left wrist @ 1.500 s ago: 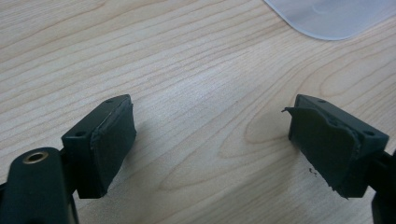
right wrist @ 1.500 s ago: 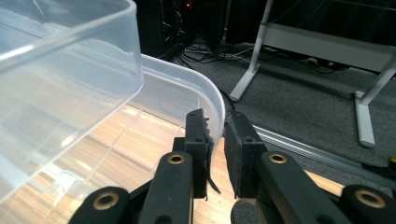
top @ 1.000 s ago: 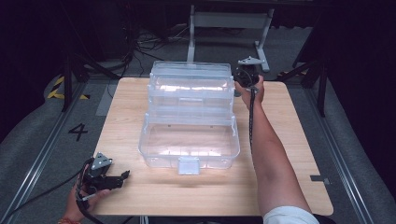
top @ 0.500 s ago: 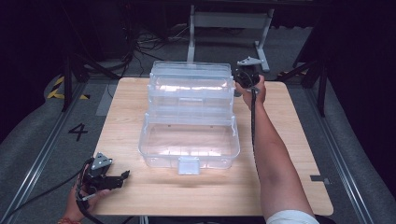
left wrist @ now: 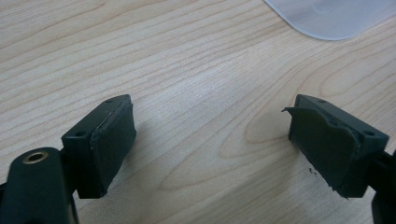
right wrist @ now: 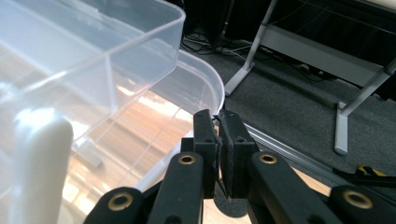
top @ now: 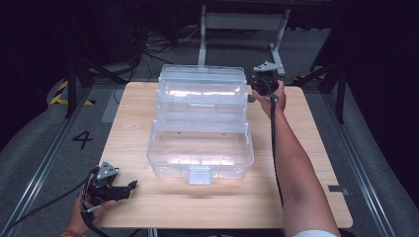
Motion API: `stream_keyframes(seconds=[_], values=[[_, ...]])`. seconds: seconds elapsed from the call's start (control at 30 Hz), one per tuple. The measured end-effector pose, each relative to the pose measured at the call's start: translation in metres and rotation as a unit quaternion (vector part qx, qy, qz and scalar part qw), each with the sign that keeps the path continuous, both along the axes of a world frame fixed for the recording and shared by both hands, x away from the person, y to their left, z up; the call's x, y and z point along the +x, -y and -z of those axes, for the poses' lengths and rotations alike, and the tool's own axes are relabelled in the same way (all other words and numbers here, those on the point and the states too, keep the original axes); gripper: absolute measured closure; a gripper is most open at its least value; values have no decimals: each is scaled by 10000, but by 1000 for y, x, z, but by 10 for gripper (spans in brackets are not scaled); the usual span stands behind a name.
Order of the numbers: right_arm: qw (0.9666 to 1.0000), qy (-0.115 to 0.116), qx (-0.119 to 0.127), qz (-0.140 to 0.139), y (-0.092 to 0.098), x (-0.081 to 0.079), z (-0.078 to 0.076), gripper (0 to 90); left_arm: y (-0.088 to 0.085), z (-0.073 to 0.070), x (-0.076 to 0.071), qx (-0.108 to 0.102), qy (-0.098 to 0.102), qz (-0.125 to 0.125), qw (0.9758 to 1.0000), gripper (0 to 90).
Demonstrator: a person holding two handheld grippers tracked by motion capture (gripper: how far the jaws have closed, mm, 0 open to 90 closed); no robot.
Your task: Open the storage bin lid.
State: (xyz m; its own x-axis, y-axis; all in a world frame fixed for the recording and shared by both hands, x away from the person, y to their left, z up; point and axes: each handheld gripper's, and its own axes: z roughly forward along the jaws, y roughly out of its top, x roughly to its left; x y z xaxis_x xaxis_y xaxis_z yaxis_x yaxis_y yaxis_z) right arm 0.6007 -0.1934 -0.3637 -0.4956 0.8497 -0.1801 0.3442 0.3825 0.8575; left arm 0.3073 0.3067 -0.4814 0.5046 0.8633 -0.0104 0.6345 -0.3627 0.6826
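- The clear plastic tiered storage box [top: 200, 126], its trays fanned open in steps, stood in the middle of the light wooden table [top: 316, 148], with the raised lid at the far edge.
- The right gripper [top: 256, 92] was at the box's far right corner, its jaws clenched on the thin rim of the transparent lid [right wrist: 205, 88]; in the right gripper view the rim edge ran right into the narrow seam between the two black pads.
- The left gripper [top: 132, 185] rested near the table's front left corner, well apart from the box, jaws spread wide with nothing between them; the left gripper view showed bare wood grain under the pads and a corner of the box base [left wrist: 336, 16] beyond.
- Risk, as I judged it: the pinch sat on a slick, thin edge, so a pull at an angle could have let the lid slip free and drop onto the trays.
- Risk: with only one corner held, swinging the lid could have twisted it or dragged the whole light box across the table, since the other gripper was not steadying it.
- Risk: the stepped trays could have jammed against each other if the lid was pushed down unevenly.
- Risk: the torn rubber pad [left wrist: 327, 144] on the left gripper might have gripped poorly.
- Writing: a black "4" [top: 82, 139] was marked on the grey floor left of the table; the box carried no label that could be read.
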Motion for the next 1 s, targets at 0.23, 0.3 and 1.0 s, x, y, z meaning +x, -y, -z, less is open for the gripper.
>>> stream_keyframes(seconds=[0.23,0.3,1.0], values=[[9998,7,-162,-90,6,-8,-1,856,0,0,0,10,-8,11,10000,152],[9998,-8,-162,-112,8,-11,-2,855,0,0,0,20,5,12,10000,152],[9983,-129,-436,-351,21,-42,1,798,0,0,0,19,-15,15,10000,151]])
